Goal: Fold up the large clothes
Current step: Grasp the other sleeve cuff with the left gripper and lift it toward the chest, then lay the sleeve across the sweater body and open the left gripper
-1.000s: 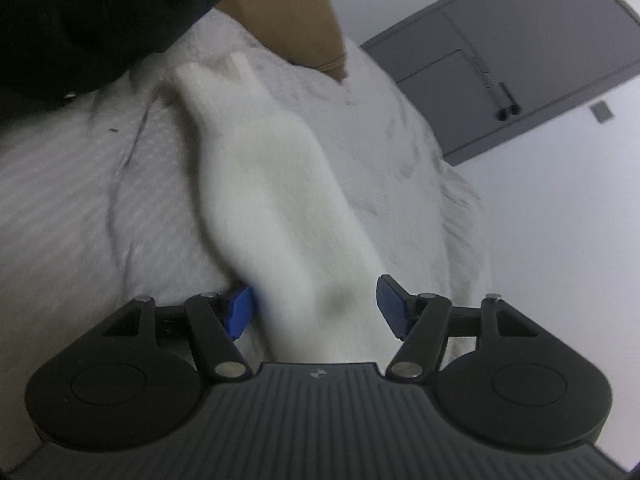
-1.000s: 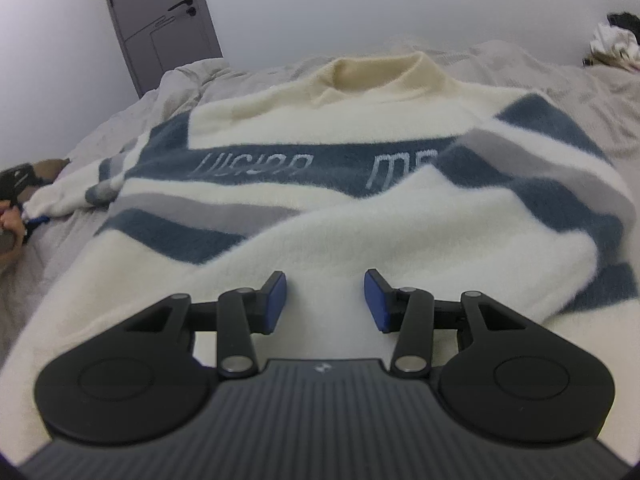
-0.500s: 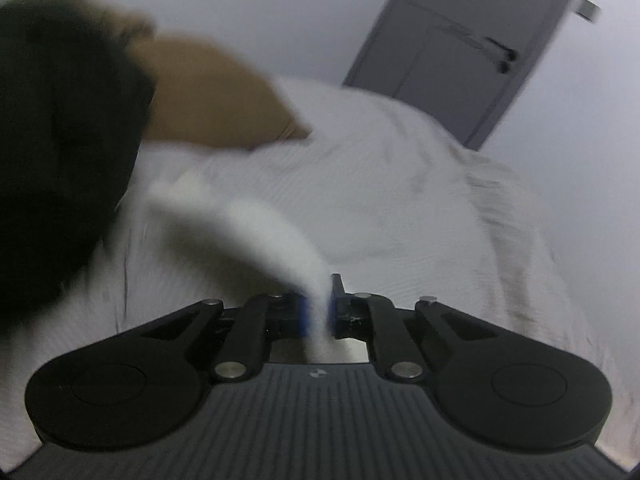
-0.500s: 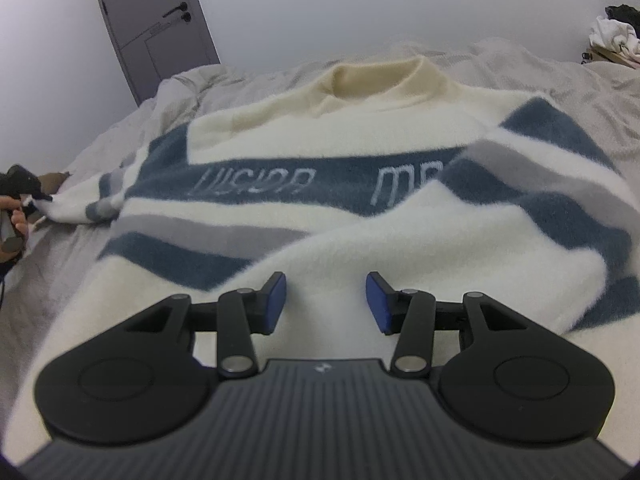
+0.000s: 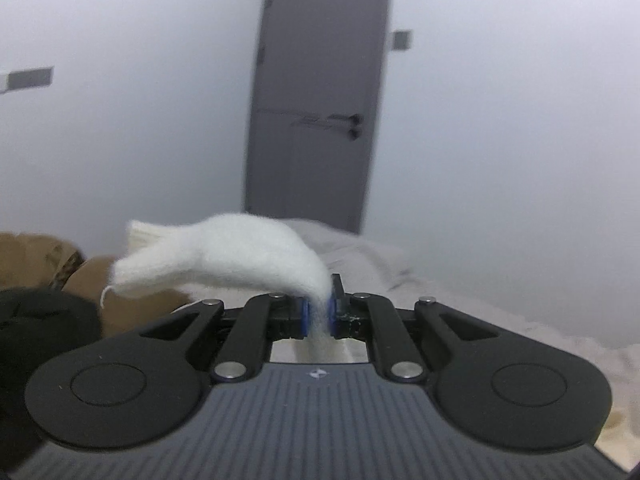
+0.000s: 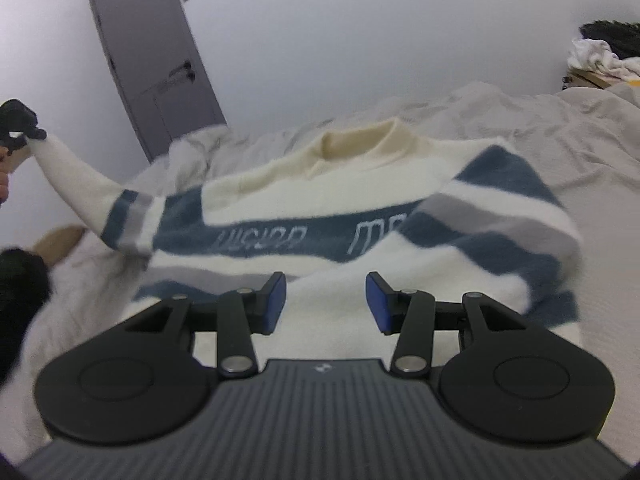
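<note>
At the far left of the right wrist view, the white sleeve (image 6: 76,184) of the sweater (image 6: 360,216) is being held up off the bed (image 6: 560,136) by the left gripper (image 6: 22,130), with its jaws clamped on the cuff end. In the left wrist view the same left gripper (image 5: 318,314) is being seen with its blue pads (image 5: 305,316) pressed against the fuzzy white sleeve (image 5: 224,252), whose free end is being draped over to the left, in front of a grey door (image 5: 316,112). Toward the middle, the sweater's body, cream with blue and grey bands and pale lettering, is being left spread flat on the bed, collar (image 6: 356,144) pointing away. Nearest the camera, the right gripper (image 6: 326,300) is being held over the sweater's lower white part, its jaws parted with nothing pinched between them. At the far right, a heap of clothes (image 6: 600,56) is being left beyond the bed.
</note>
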### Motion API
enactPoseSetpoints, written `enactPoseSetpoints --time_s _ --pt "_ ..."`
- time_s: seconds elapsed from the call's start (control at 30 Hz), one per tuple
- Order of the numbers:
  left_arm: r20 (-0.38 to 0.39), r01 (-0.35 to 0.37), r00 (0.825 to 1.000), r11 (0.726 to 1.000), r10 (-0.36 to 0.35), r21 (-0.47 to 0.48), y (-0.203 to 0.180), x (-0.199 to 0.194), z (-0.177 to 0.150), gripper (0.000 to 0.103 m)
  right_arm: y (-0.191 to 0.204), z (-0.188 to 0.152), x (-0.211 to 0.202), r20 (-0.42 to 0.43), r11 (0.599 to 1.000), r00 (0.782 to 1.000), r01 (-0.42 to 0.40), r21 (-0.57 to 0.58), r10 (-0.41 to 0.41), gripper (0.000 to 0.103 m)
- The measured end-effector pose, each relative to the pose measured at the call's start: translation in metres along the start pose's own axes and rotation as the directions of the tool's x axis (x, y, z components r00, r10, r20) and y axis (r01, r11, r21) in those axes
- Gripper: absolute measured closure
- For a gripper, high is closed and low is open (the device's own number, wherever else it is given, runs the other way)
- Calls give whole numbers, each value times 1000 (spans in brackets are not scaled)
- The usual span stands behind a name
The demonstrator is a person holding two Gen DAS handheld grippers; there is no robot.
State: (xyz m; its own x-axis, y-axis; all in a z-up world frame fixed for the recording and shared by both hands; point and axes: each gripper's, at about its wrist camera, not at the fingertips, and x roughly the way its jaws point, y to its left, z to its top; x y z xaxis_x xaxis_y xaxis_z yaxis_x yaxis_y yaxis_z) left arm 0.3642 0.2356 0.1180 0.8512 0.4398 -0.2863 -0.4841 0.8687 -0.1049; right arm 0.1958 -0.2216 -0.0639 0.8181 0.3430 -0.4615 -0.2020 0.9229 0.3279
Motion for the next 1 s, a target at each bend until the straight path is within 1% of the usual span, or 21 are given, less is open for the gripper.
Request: enactPoseSetpoints --time_s 0.1,0.23,0.33,0.47,0.53,0.63,0.73,0.77,0.83,0.9,0.93,0.97,1.0 --pt "35 50 998 997 -52 62 -43 -39 6 92 -12 3 -23 39 999 999 -7 31 6 56" --pt "44 125 990 983 -132 134 -98 -83 -4 92 -34 5 -50 71 994 997 -28 107 20 55" --pt "34 186 980 965 -195 184 -138 -109 -24 92 -44 4 -68 96 990 995 -42 135 29 55" --pt "-3 275 960 934 -281 228 -185 -136 -61 92 -51 1 -85 121 988 992 -51 148 33 55" --pt "-29 321 946 915 -324 245 -207 -144 -85 92 -56 0 -91 137 985 990 -53 163 30 55" --pt "-78 387 921 877 -382 285 -233 -151 -122 92 -65 2 -94 157 982 987 -53 184 24 55" --pt "-128 443 896 825 -426 350 -257 -158 -162 92 -73 3 -90 158 979 987 -38 202 5 55" --pt "-149 462 886 804 -440 374 -266 -161 -178 92 -77 3 -89 157 977 988 -30 211 -4 55" --pt "-204 496 868 771 -453 400 -278 -165 -208 92 -85 4 -86 157 971 987 -23 239 -15 55" --pt "-257 534 845 741 -468 407 -283 -168 -241 92 -94 4 -86 157 963 987 -12 269 -32 55" --pt "-282 549 836 730 -471 408 -287 -167 -257 92 -97 5 -85 159 959 987 -9 282 -38 55" --pt "-301 559 829 722 -472 407 -286 -168 -272 92 -101 5 -85 162 956 986 -6 295 -44 55" --pt "-325 574 818 716 -475 398 -289 -166 -288 92 -104 5 -84 163 953 985 -1 304 -51 55"
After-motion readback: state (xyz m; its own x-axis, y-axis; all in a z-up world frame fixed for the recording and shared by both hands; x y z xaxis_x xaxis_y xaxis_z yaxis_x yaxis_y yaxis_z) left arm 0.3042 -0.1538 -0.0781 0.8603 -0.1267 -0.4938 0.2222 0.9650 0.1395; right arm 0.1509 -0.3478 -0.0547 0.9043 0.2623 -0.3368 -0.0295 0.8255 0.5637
